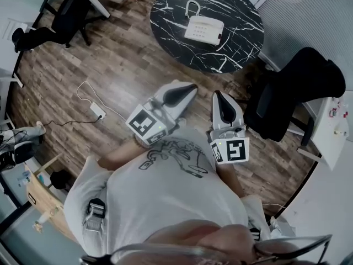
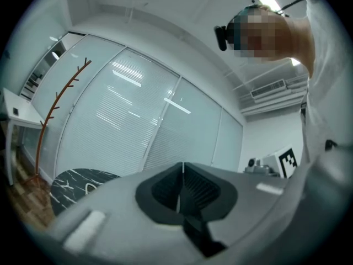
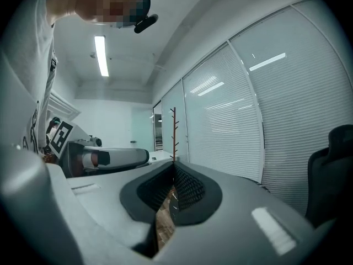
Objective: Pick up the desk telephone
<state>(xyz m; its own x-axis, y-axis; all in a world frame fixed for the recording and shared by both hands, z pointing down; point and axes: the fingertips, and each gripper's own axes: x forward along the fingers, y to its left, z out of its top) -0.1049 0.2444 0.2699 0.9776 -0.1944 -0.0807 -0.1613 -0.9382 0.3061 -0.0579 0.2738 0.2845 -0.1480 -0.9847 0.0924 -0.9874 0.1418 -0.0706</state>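
Bare brown wood-plank floor [image 1: 127,59] is being left open up to the round black marble-patterned table [image 1: 242,26]. The right side is being crowded by a black padded office chair [image 1: 309,81] (just beside the table), and a white power strip [image 1: 97,111] is lying at the left.

From the head we look steeply down past the left claw [image 1: 187,89] and right claw [image 1: 218,96] to the floor [image 1: 110,65], the round table [image 1: 231,43] well ahead. Each claw's camera looks level along its jaws at the glass wall [image 2: 138,120]; both catch the coat stand [image 2: 49,115].
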